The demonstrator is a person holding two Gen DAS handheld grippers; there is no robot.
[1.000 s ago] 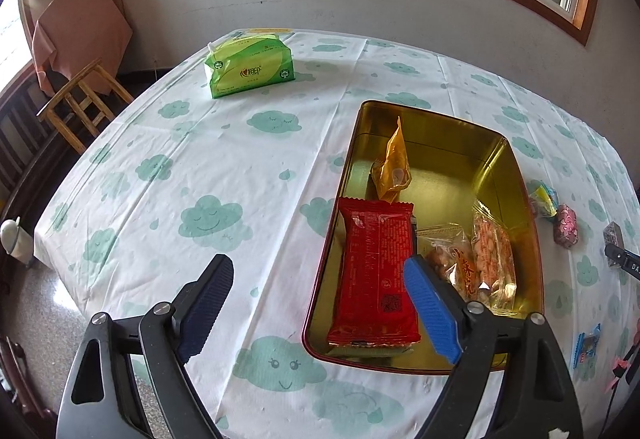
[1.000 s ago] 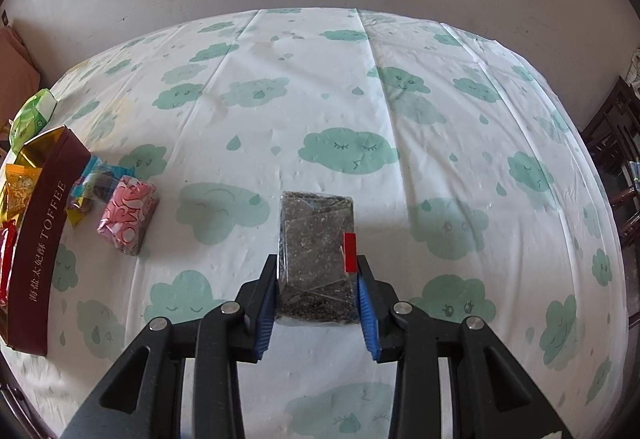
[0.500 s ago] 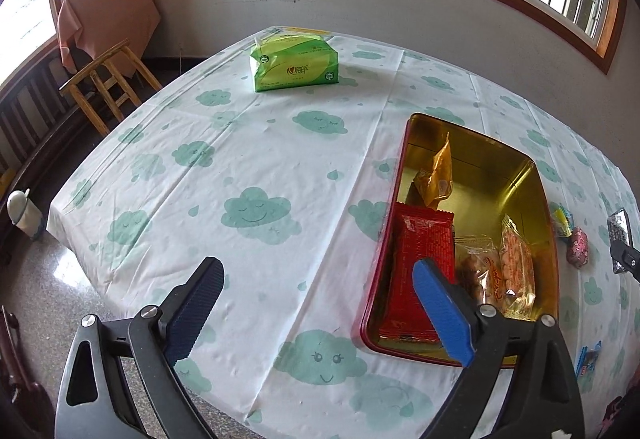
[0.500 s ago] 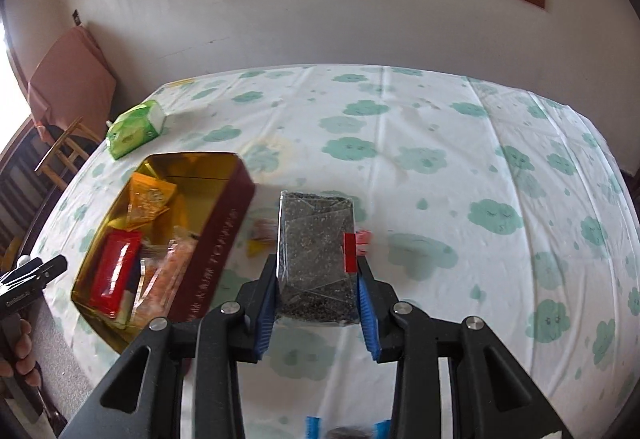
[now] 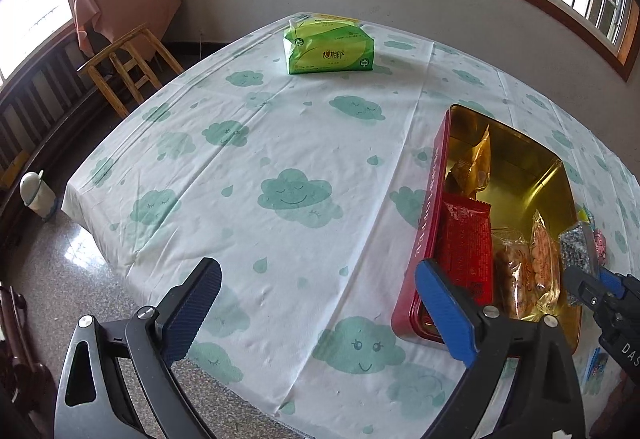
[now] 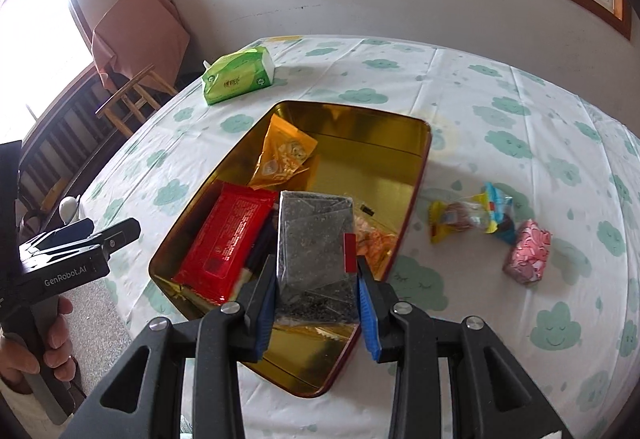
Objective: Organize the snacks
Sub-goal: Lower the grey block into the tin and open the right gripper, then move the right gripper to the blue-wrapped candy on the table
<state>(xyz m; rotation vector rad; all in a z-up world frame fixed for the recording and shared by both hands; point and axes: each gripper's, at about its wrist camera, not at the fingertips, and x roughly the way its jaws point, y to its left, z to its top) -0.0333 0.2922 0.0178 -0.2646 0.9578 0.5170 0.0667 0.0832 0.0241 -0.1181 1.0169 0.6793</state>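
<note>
An open red tin with a gold inside lies on the cloud-print tablecloth. In it are a red pack, an orange pouch and clear bags of orange snacks. My right gripper is shut on a dark speckled packet with a red tab, held above the tin's near end. The left wrist view catches that packet at the tin's right side. My left gripper stands wide open over bare cloth to the left of the tin, with nothing between its fingers.
A pink sweet and a colourful wrapped snack lie on the cloth right of the tin. A green tissue pack sits at the far edge. A wooden stool stands beyond the table. A hand holds the left gripper.
My right gripper carried the dark packet from bare cloth leftwards to above the tin. My left gripper drew away to the left of the tin and its jaws spread a little wider.
</note>
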